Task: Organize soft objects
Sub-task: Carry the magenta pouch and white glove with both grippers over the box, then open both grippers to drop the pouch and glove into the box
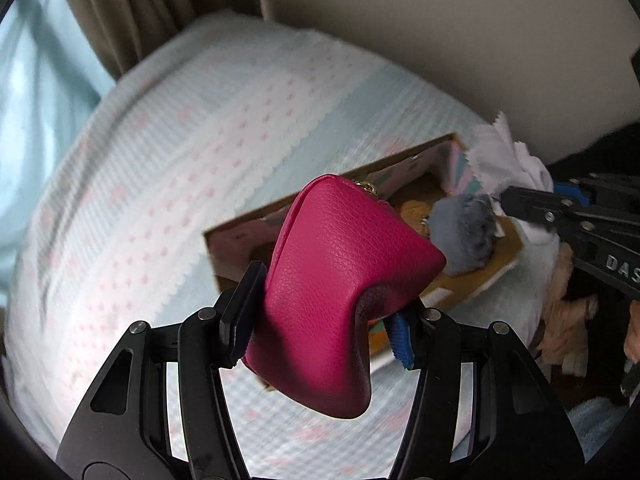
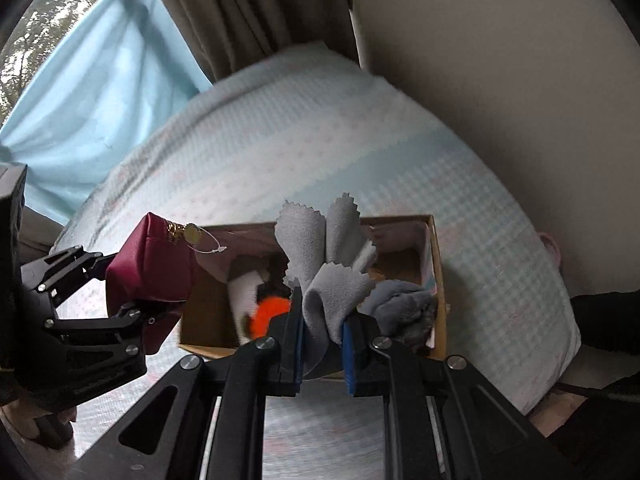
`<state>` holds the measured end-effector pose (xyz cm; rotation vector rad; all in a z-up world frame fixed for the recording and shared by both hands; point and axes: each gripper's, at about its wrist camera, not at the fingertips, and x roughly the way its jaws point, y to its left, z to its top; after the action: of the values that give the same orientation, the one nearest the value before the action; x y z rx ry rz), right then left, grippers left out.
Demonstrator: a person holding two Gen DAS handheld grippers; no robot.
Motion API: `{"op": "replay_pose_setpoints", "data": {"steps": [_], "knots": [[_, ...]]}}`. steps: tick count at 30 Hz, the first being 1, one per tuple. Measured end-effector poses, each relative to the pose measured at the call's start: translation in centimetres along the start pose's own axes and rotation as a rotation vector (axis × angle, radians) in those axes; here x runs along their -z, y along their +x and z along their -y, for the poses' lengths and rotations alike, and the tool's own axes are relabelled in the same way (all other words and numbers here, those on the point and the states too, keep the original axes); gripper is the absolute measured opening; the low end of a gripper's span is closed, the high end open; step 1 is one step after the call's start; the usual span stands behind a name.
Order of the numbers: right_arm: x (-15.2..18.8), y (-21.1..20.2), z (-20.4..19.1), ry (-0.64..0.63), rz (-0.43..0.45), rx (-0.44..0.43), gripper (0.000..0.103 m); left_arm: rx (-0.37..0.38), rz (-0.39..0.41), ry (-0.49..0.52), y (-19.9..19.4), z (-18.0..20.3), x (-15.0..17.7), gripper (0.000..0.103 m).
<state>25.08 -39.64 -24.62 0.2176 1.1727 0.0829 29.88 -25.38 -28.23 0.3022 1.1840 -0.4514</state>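
Closest in the left wrist view, the left hand-held gripper (image 1: 320, 320) points steeply down and clamps a magenta pouch (image 1: 340, 280) between its pads, squeezing the soft leather-like body in at the middle. In the right wrist view the same pouch (image 2: 148, 268) shows at the left edge, with a gold zipper pull (image 2: 192, 233) and a thin clear tag loop hanging off its top corner; it hangs over the left end of the box, above the bedspread.

Likewise tilted downward, the right hand-held gripper (image 2: 322, 336) is clenched on a grey cloth (image 2: 320, 256) with pinked edges, whose folds stand up out of the jaws like petals. From the left camera, this gripper (image 1: 500, 200) enters at the right edge with the cloth (image 1: 508, 160) bunched pale at its tip.

Just beyond both tools sits an open cardboard box (image 2: 438, 280) with a patterned lining, resting on the bed (image 2: 320, 140). Inside it lie a grey fluffy item (image 2: 404, 304) toward the right end, something bright orange (image 2: 268, 312) near the front wall, and a white piece (image 2: 244, 288) beside it; a tan soft thing (image 1: 412, 212) also shows in the left view.

Farther back, the light blue checked bedspread with pink dots runs up to a beige curtain (image 2: 248, 12) and a plain wall (image 2: 500, 60).
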Motion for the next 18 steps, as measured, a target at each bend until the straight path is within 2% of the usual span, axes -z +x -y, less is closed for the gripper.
{"op": "replay_pose_setpoints", "data": {"steps": [4, 11, 15, 18], "knots": [[-0.7, 3.0, 1.5, 0.005, -0.071, -0.034, 0.014, -0.010, -0.073, -0.080, 4.4, -0.8, -0.8, 0.052], [-2.3, 7.6, 1.4, 0.008, -0.156, -0.098, 0.014, -0.014, -0.172, -0.142, 9.4, -1.6, -1.4, 0.052], [-2.9, 10.1, 1.1, 0.027, -0.216, -0.120, 0.014, -0.015, -0.208, -0.143, 10.5, -1.7, -1.3, 0.052], [-3.2, 11.2, 0.8, 0.042, -0.255, -0.144, 0.014, -0.047, -0.212, -0.121, 10.5, -1.9, -1.3, 0.061]]}}
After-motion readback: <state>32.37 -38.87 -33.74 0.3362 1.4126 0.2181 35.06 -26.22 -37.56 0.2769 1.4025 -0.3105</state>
